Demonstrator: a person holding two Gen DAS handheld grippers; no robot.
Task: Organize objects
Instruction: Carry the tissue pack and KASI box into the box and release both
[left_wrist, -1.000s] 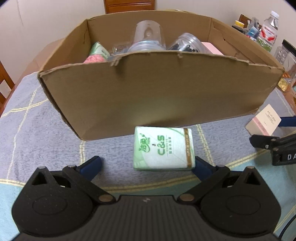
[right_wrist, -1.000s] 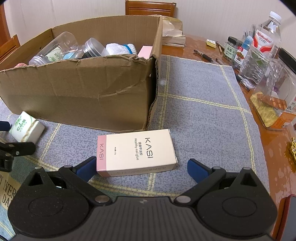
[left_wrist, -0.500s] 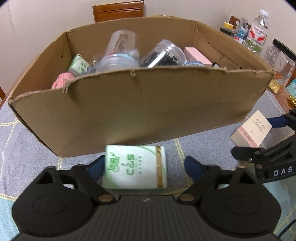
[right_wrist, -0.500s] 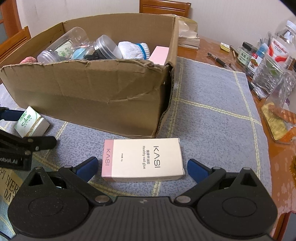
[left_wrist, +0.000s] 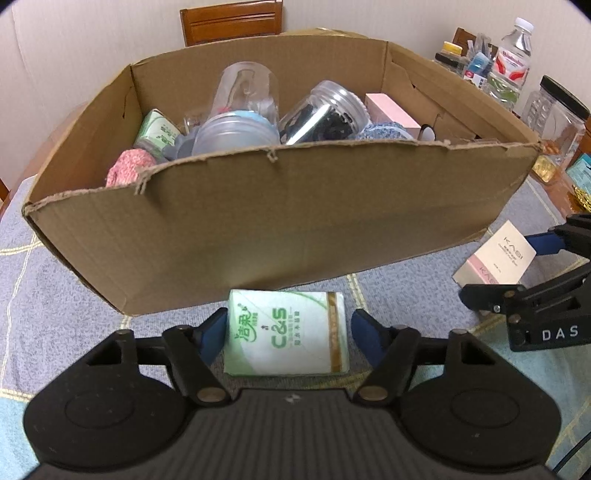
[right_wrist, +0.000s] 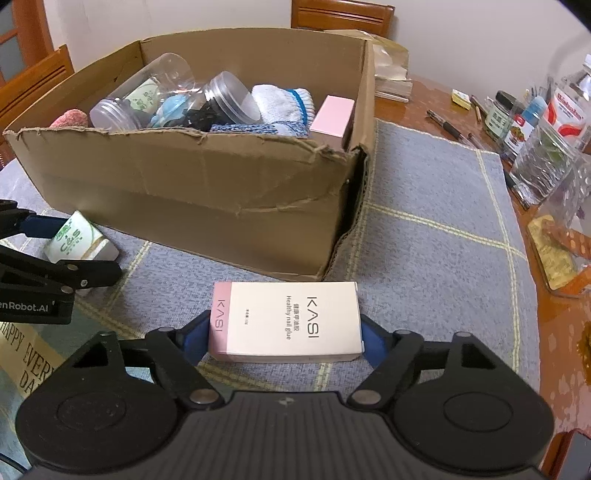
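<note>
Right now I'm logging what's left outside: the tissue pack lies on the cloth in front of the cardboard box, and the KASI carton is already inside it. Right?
Not quite. The tissue pack does lie before the cardboard box, but the KASI carton is outside too, on the cloth between the right gripper fingers, as the right wrist view shows.

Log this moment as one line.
left gripper: jaws just closing around tissue pack, not clamped | right gripper: just closed on KASI box | both on tablecloth
</note>
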